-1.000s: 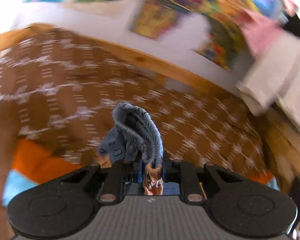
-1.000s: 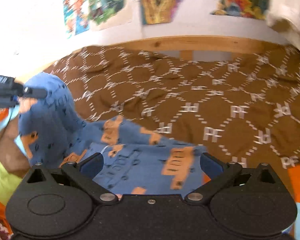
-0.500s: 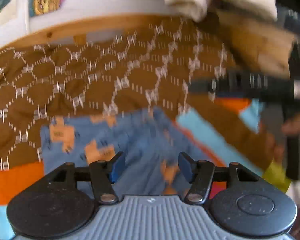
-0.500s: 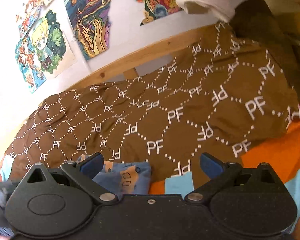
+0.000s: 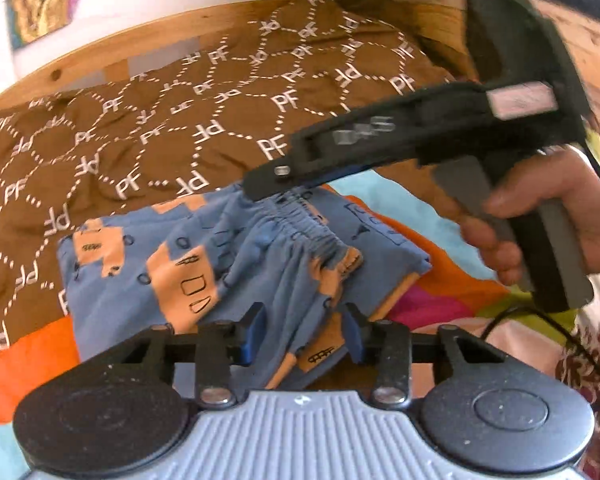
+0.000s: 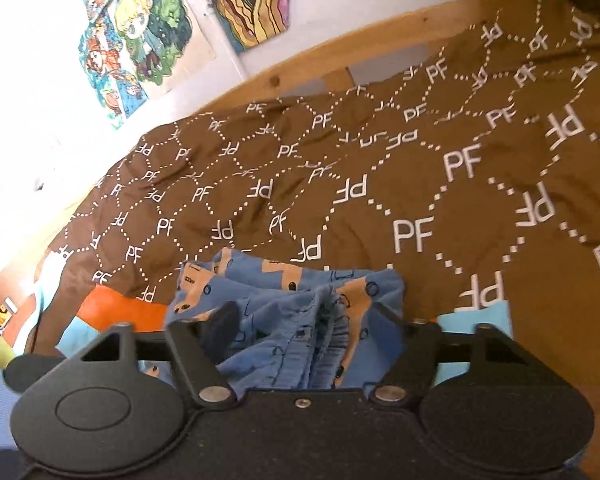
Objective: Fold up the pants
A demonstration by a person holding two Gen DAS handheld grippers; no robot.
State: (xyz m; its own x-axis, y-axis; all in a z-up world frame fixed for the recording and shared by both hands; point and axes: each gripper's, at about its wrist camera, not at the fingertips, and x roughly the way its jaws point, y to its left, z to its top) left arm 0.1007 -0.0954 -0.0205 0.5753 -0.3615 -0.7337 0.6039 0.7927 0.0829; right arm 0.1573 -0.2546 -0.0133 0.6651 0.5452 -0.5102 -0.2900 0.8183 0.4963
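While the blue pants [image 5: 204,264] lie bunched on the bed [image 5: 180,120], both left tongs [image 5: 304,330] and right tongs [image 6: 306,322] are closing, part open, around fabric.

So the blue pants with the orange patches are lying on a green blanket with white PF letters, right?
Not quite: the blanket is brown, not green. The right wrist view shows the white PF letters printed on brown cloth, with the blue pants and their orange patches lying on its near edge.

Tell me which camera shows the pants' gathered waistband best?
The left wrist view: the waistband lies across the blue pants, fully visible. The right wrist view shows only bunched cloth between the closing right gripper fingers.
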